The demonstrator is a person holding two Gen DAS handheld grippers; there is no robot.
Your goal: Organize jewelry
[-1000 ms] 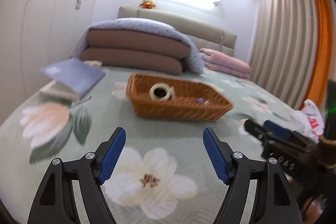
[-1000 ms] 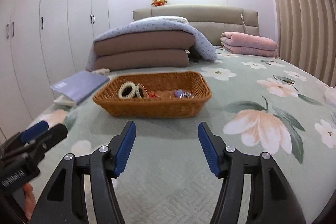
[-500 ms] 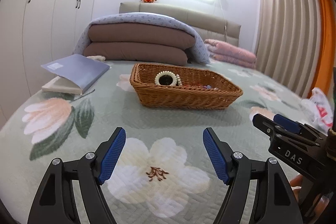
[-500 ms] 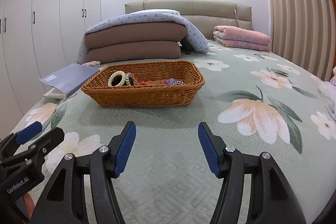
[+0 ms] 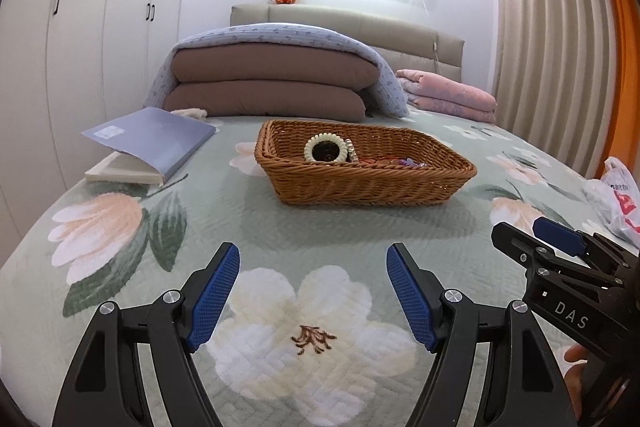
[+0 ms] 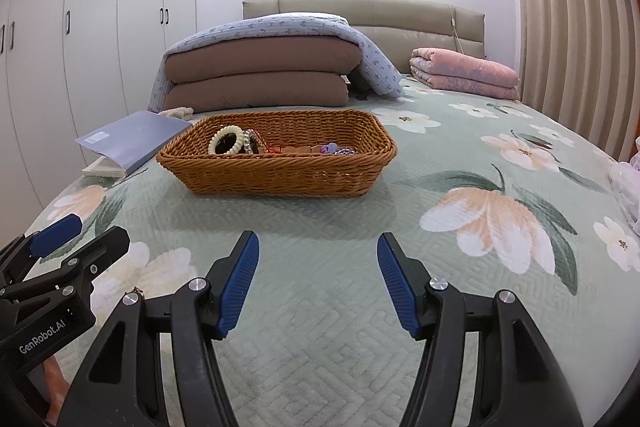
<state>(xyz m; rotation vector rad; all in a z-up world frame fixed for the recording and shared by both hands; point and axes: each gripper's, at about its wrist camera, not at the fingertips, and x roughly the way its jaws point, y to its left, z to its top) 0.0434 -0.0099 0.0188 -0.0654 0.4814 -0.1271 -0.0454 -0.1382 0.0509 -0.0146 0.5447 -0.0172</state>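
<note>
A brown wicker basket [image 5: 372, 183] [image 6: 280, 175] stands on the green floral bedspread ahead of both grippers. It holds a cream bead bracelet [image 5: 326, 149] [image 6: 226, 145] leaning at its left end, a clear bead bracelet [image 6: 250, 143] beside it, and small red and purple pieces [image 6: 334, 149] along the bottom. My left gripper [image 5: 313, 291] is open and empty, low over a white flower print. My right gripper [image 6: 318, 279] is open and empty, also short of the basket. Each gripper shows at the edge of the other's view.
A blue-covered book [image 5: 152, 143] [image 6: 132, 141] lies left of the basket. Folded brown quilts under a blue cover [image 5: 272, 83] and pink blankets [image 6: 464, 73] lie near the headboard. A white plastic bag [image 5: 616, 199] sits at the bed's right edge. Wardrobes stand left, curtains right.
Both grippers have dropped lower and moved a little closer to the basket, and the views have steadied. Both stay open and empty. The basket's contents have not moved.
</note>
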